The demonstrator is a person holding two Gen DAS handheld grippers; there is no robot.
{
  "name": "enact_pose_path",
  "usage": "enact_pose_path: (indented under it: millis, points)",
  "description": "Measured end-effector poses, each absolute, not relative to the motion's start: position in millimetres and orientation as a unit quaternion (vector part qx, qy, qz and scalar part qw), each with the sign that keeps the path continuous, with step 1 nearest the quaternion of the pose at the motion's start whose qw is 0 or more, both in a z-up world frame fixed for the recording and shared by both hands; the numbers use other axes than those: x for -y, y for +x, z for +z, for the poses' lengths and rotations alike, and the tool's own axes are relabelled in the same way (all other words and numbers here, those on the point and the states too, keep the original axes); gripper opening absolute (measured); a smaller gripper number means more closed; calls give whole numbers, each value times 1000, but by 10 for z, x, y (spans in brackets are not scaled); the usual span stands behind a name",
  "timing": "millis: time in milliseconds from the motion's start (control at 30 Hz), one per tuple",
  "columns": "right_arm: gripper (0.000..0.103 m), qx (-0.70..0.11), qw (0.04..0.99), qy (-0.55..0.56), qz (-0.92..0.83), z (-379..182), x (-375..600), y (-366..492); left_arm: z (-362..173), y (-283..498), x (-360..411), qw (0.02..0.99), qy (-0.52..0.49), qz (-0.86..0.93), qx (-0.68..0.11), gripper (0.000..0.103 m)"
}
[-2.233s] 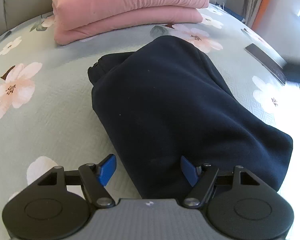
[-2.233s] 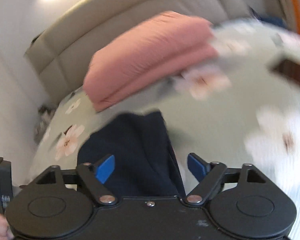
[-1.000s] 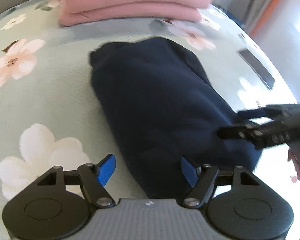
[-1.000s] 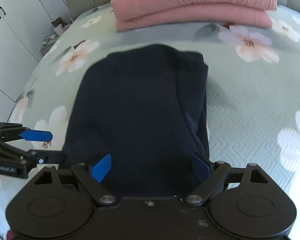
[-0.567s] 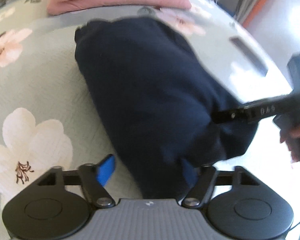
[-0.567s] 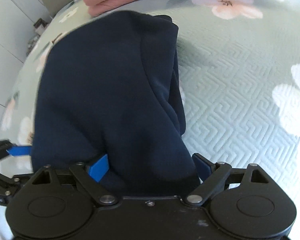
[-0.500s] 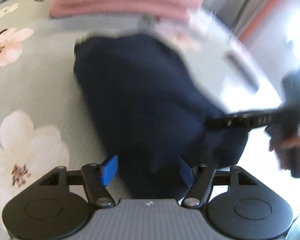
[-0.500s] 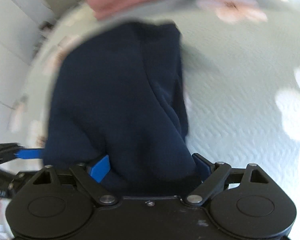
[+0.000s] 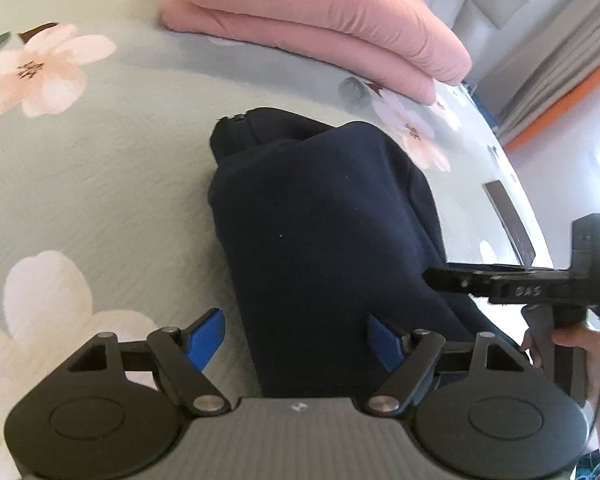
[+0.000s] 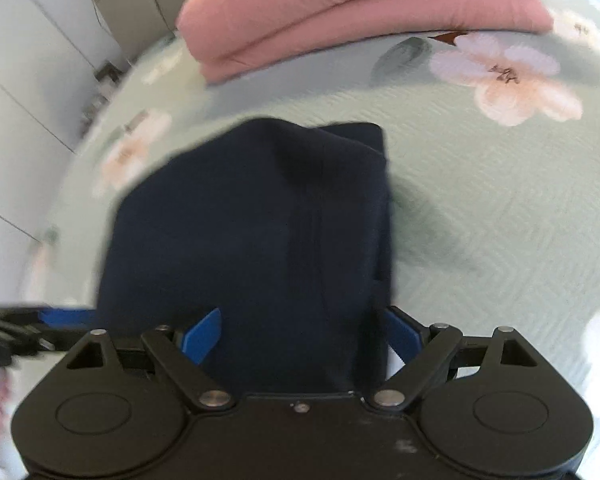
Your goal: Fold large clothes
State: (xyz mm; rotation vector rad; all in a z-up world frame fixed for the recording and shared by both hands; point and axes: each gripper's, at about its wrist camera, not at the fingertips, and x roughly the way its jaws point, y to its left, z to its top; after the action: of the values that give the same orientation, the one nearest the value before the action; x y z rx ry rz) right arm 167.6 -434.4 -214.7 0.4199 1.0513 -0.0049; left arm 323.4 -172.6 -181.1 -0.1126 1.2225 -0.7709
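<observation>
- Left gripper (image 9: 296, 338): fingers spread, straddling the near left corner of the navy garment (image 9: 324, 216), presumably to take hold of that edge.
- Right gripper (image 10: 300, 336): fingers likewise spread about the near right edge (its side shows in the left view, level with the cloth).
- Navy garment: folded into a thick, soft, oblong bundle lying on the floral bedspread (image 9: 112, 168), well apart from the folded pink quilt (image 9: 320, 24).

left tool (image 9: 296, 336) spread wide, right tool (image 10: 304, 336) spread wide, side by side
</observation>
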Motion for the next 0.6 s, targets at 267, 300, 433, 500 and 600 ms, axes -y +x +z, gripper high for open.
enact_pose_path:
  millis: [267,300,433,500,600]
  points:
    - [103,-504,795,337,30,-2605,4737,1559,-1973,3372,1823,726,-78,-367,-576,85]
    - [103,-504,792,342,39,-2626,4766,1563,-1999,3394,1825,721,-86,-368,-581,86]
    - [103,-507,771,376,85,-2678,4937,1620,-2088,3455,1807,706,-114,-372,-591,87]
    - [103,-491,754,421,112,-2711,5033,1608,-2092,3470,1809,704,-113,-380,-589,87]
    - [103,-489,763,403,124,-2803,4966,1576,-2135,3480,1846,705,-112,-385,-585,90]
